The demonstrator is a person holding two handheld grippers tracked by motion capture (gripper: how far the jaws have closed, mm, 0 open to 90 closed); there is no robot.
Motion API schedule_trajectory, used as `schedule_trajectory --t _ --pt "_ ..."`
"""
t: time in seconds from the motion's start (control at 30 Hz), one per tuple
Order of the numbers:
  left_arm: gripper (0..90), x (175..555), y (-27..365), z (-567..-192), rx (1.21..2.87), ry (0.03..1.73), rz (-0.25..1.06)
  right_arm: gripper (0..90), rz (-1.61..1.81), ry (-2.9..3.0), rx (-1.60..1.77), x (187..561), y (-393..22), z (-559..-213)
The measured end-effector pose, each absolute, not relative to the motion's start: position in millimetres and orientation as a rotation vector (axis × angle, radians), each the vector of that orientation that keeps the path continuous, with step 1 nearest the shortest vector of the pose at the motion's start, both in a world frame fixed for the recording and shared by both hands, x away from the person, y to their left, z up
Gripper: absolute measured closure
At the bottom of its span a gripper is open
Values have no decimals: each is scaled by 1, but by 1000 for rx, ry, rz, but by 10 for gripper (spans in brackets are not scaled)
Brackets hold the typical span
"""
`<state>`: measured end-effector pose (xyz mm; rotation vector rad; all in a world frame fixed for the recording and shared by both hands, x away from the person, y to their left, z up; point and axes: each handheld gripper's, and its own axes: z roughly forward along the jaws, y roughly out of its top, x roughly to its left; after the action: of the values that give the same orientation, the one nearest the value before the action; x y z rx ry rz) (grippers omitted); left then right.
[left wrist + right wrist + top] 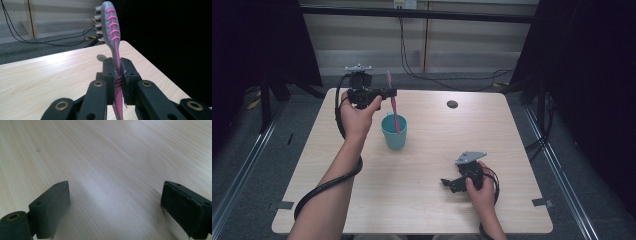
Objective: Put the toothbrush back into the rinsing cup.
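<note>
Table point(427, 200): pale wood grain, smooth and matt, a rectangle with rounded corners; a small dark round disc point(452, 104) lies flat near its far edge.
Toothbrush point(113, 37): slim plastic, grey with pink ribs down the back of its head and neck, pale bristles facing away from the left claw's camera; the handle is pink.
Cup point(394, 131): teal, smooth, round, tapering a little toward the base, standing upright on the table left of centre.
Left claw point(390, 93): clenched on the toothbrush, its two black pads pressed flat against the neck from either side; raised above the table, over the cup's far rim.
Toothbrush position: held nearly upright, head above the claw, lower end of the handle reaching down inside the cup; whether it touches the cup's bottom cannot be told.
Cup contents: the toothbrush handle.
Right claw point(448, 183): released, black blocky pads standing wide apart with bare wood between them, nothing gripped; it sits low over the near right part of the table, well apart from the cup.
Hands: the left hand point(357, 117) grips its claw's body, a thick black cable point(324, 187) looping under the forearm; the right hand point(479, 187) holds its claw from behind.
</note>
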<state>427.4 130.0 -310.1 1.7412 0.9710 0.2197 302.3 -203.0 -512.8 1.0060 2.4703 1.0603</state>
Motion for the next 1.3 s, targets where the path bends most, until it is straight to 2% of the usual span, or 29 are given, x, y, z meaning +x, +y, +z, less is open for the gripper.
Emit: schedule_trajectory --t 1.3 --pt "835 450 124 -314 1734 981 287 81 1057 2464 1016 303 -202 -513"
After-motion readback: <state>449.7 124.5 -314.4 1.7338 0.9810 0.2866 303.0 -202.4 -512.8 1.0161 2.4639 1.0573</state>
